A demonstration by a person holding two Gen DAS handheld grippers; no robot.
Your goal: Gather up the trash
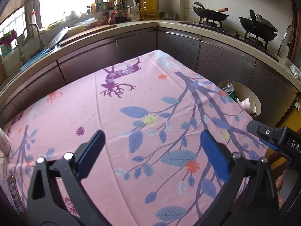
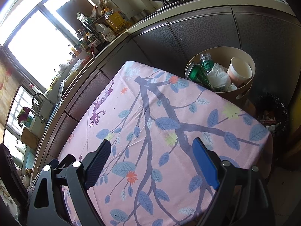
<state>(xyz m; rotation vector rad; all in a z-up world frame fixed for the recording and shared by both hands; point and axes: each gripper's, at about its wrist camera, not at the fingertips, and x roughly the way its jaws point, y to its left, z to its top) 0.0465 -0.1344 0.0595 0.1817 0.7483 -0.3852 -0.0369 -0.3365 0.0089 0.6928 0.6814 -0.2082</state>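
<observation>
Left wrist view shows first the left gripper, its two blue pads spread wide with nothing between them, only the pink tablecloth below. The right gripper is the same in its own view: jaws far apart, empty, pointing down at the cloth. Both seem to rest above the table because no trash remains on the part of the cloth that the views show; at the left edge a pale object is partly visible, but it is not possible to say what it is. Farther, just past the far right corner of the table, stands the bin, lower than the tabletop, probably so things can be dropped in easily. Inside it lie a green can, a clear bottle, crumpled tissue and a paper cup. Judging from this, the collecting looks almost finished. Behind are the cabinets and the counter with woks.
</observation>
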